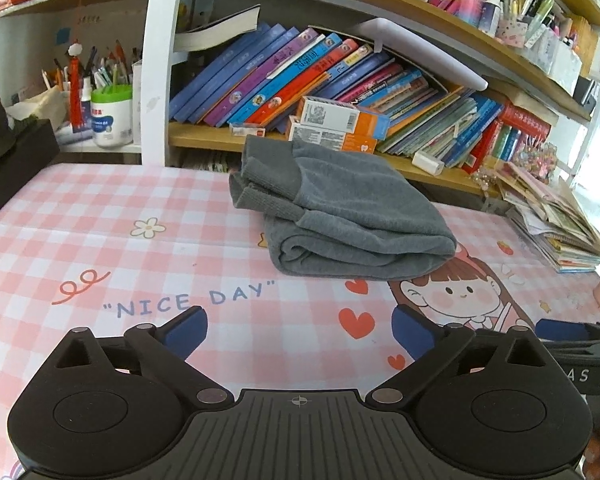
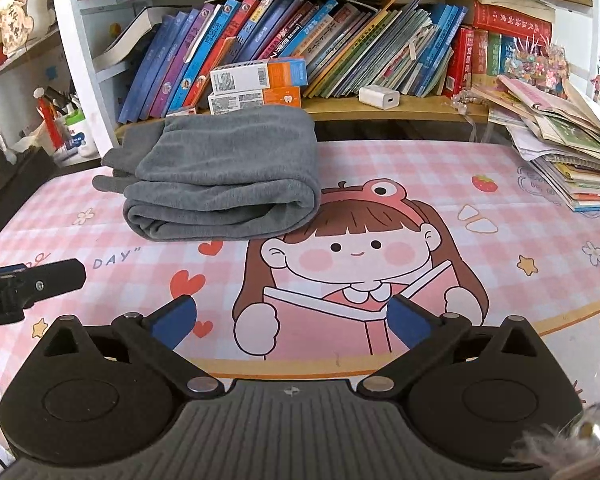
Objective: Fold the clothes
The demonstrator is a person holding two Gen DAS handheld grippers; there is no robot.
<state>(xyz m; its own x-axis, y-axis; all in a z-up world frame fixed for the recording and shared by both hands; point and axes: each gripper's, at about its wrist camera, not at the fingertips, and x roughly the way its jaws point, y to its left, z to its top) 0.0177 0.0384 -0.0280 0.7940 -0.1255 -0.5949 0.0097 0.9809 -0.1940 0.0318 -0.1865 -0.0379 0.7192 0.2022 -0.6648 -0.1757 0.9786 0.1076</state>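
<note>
- From the left wrist view, the left gripper (image 1: 300, 330) hangs low over the pink checked desk mat (image 1: 100, 216), its blue-padded fingers (image 1: 186, 330) spread wide apart with nothing between them.
- The grey garment (image 1: 348, 216) lies well ahead of it on the mat, already doubled into a thick bundle, with the ribbed cuffs (image 1: 268, 184) sticking out toward the bookshelf (image 1: 204, 136). It sits apart from both tools, which I take to mean the folding is about finished.
- The bundle rests toward the back of the mat, just in front of the shelf edge, likely so the front of the desk stays free for working.
- At the right edge of this view a piece of the right gripper (image 1: 572, 334) shows, level with the left one.

- From the right wrist view, the right gripper (image 2: 292, 320) is likewise spread open and empty, hovering over the cartoon girl printed on the mat (image 2: 520, 184).
- The garment (image 2: 224, 176) sits ahead and to the left, its rolled fold facing this camera, layers stacked fairly evenly; no finger touches it.
- The left tool's finger (image 2: 40, 280) pokes in from the left, near the mat and clear of the cloth.
- The stack of booklets (image 2: 572, 160) at the right stands well apart from the cloth.
</note>
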